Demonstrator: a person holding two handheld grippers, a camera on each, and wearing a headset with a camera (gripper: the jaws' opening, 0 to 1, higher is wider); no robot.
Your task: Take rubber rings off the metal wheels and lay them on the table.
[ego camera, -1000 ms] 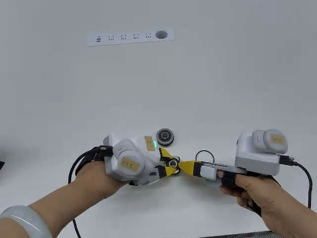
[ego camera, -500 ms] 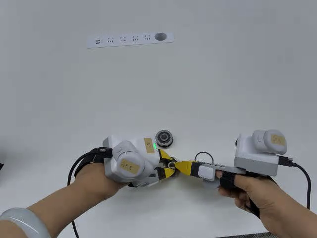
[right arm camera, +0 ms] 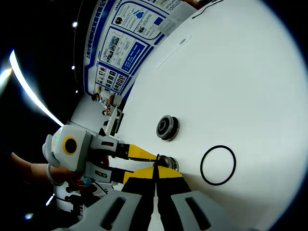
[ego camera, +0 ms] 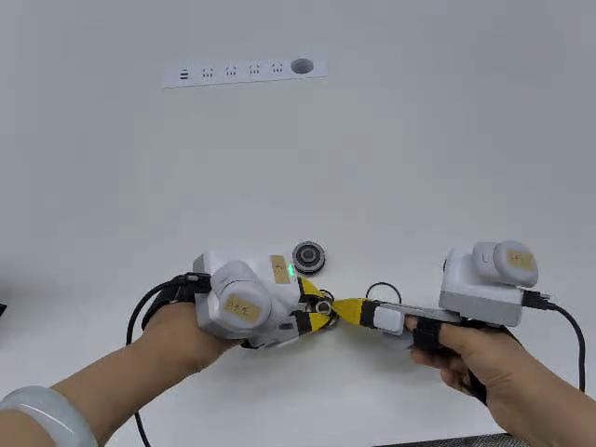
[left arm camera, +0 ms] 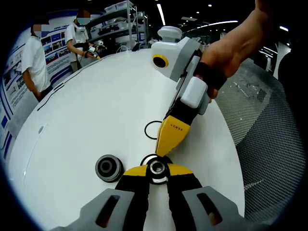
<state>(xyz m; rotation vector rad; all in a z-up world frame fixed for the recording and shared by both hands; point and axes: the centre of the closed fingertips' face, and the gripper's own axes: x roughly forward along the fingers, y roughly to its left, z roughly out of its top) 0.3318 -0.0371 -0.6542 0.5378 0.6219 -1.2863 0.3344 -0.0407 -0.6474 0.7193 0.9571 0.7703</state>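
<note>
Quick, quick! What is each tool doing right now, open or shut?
Left tool: shut on the metal wheel.
Right tool: shut, tips against that wheel's edge; whether it pinches anything cannot be told.

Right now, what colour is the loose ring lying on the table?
Black. The ring shows best in the right gripper view.

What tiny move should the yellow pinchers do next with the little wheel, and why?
Probably the right gripper should pull gently away from the wheel, trying to peel its rubber off. The left gripper clamps that wheel, the right gripper's shut tips touch its rim, and one loose ring already lies on the table.
</note>
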